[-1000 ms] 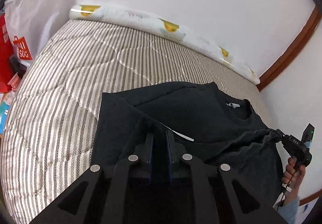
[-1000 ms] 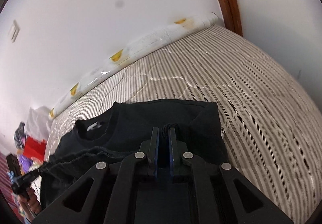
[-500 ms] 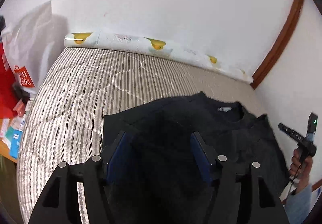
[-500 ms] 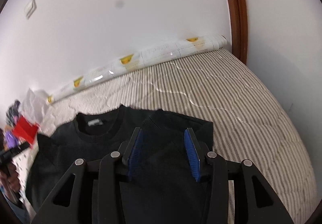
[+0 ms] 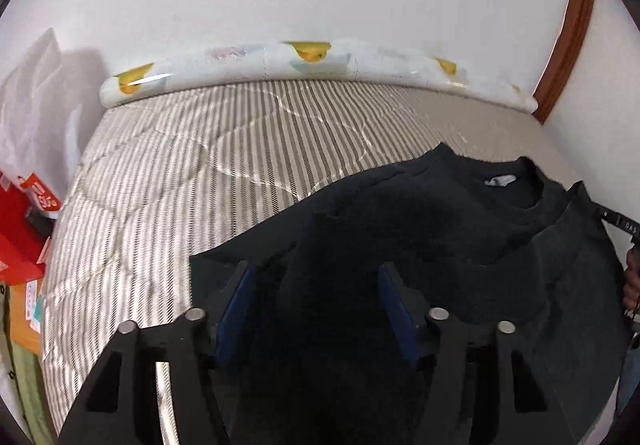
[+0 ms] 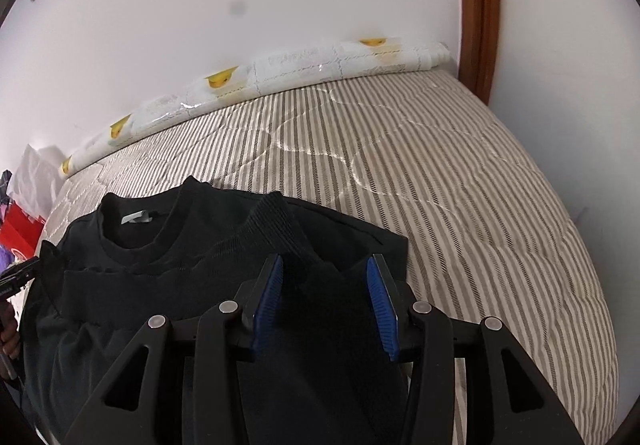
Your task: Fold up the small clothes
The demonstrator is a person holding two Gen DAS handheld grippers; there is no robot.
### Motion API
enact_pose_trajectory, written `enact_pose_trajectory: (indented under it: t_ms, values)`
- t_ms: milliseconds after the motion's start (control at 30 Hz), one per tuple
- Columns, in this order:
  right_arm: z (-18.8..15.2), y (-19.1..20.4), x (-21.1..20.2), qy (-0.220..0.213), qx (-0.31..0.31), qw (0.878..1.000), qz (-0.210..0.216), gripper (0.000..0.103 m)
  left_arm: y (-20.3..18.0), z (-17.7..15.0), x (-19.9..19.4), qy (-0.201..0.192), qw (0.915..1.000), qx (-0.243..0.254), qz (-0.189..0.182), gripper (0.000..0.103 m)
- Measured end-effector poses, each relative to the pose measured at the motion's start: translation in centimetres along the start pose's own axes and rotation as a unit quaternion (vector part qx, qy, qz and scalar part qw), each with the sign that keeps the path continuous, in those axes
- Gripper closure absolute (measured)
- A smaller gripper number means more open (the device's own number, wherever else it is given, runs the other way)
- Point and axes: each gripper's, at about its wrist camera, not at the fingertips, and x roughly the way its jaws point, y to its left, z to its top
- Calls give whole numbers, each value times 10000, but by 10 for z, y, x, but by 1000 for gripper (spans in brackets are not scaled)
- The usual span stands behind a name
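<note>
A black sweatshirt (image 5: 440, 229) lies on the striped mattress (image 5: 200, 181), collar and grey neck label (image 5: 500, 180) toward the wall. My left gripper (image 5: 316, 269) hovers over its left side; the jaws stand apart and are closing, with cloth below them and no pad pressing on it. In the right wrist view the sweatshirt (image 6: 160, 269) has a sleeve folded inward, its ribbed cuff (image 6: 276, 221) near the collar. My right gripper (image 6: 325, 261) is open just above that sleeve. Each view shows the other gripper at its edge: the right one (image 5: 616, 223), the left one (image 6: 16, 277).
A rolled mat (image 5: 312, 61) with yellow prints lies along the white wall at the head of the mattress. A white plastic bag (image 5: 28, 105) and red packaging (image 5: 20, 229) crowd the left bedside. A brown wooden door frame (image 6: 478, 5) stands at the right corner.
Both grippers were shut on folds of black cloth a second ago; both have opened and let go. The sweatshirt now lies flat, and both views have rolled to sit level.
</note>
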Motion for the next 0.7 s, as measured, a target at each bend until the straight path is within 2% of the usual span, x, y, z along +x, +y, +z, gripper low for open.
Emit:
enact_pose_trajectory:
  t_ms: [100, 133, 167, 200, 300, 400, 567, 700]
  values:
    - [3, 8, 10, 132, -152, 9996, 189, 60, -3, 0, 7, 28, 9999, 44, 90, 76]
    - [3, 13, 12, 157, -238, 9994, 194, 59, -3, 0, 6, -54, 9998, 33, 191, 92]
    - [3, 18, 15, 180, -371, 9991, 89, 63, -2, 0, 6, -105, 9998, 0, 173, 94]
    - [3, 24, 18, 147, -530, 9985, -60, 80, 0, 0, 5, -147, 9998, -46, 151, 95]
    - [4, 21, 15, -10, -502, 9987, -45, 86, 10, -2, -2, -364, 9990, -219, 123, 96]
    - [9, 1, -1, -294, -158, 9994, 135, 86, 16, -3, 0, -348, 9988, -332, -26, 96]
    - [8, -6, 28, 207, -45, 9997, -100, 84, 13, -4, 9, -170, 9994, -308, 72, 94]
    - [11, 0, 20, 278, -42, 9994, -197, 78, 13, -3, 4, -116, 9993, -354, 102, 93]
